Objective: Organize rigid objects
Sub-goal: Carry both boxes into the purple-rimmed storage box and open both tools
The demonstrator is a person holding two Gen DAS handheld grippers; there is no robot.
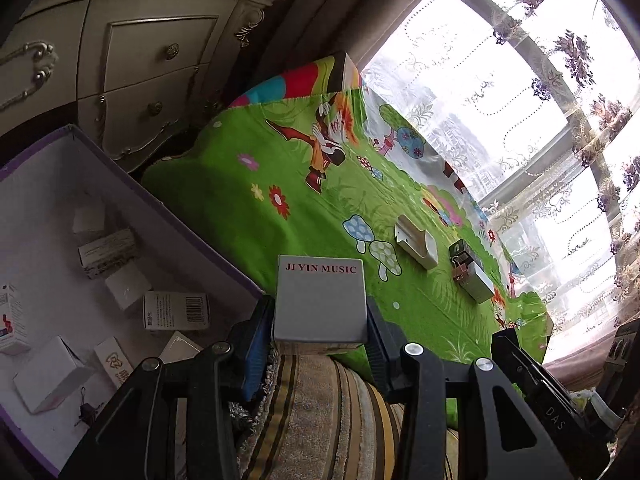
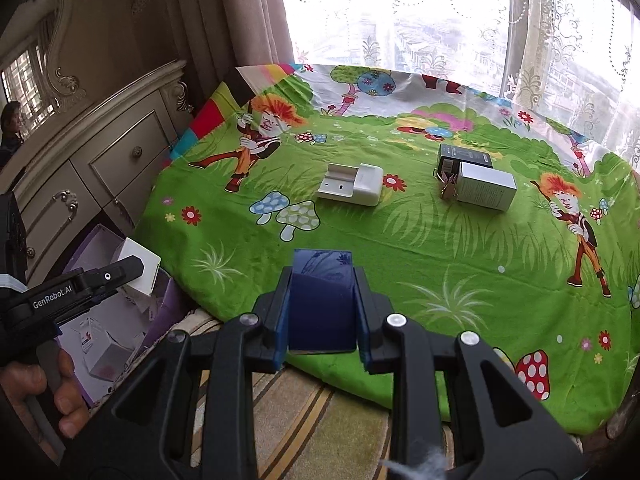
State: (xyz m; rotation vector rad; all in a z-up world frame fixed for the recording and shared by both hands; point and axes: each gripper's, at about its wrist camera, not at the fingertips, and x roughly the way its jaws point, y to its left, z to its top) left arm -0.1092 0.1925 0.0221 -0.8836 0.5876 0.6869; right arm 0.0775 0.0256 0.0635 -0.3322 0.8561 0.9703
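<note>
My left gripper (image 1: 320, 320) is shut on a grey box marked "JI YIN MUSIC" (image 1: 320, 300), held over the near edge of the green cartoon cloth (image 1: 248, 208), just right of the purple storage box (image 1: 176, 220). The left gripper also shows in the right wrist view (image 2: 120, 270), with the same box seen as white (image 2: 138, 266) above the purple box (image 2: 96, 244). My right gripper (image 2: 322, 312) is shut on a dark blue box (image 2: 322, 304) over the cloth's near edge. On the cloth lie a white open case (image 2: 352, 184), a silver box (image 2: 486, 190) and a black box (image 2: 464, 158).
The purple box holds several small white cartons (image 1: 176, 312). A cream dresser (image 2: 100, 160) stands at the left. A striped cushion (image 2: 300, 420) lies below the grippers. A curtained window (image 2: 440, 20) is behind the cloth. A binder clip (image 2: 448, 190) sits by the silver box.
</note>
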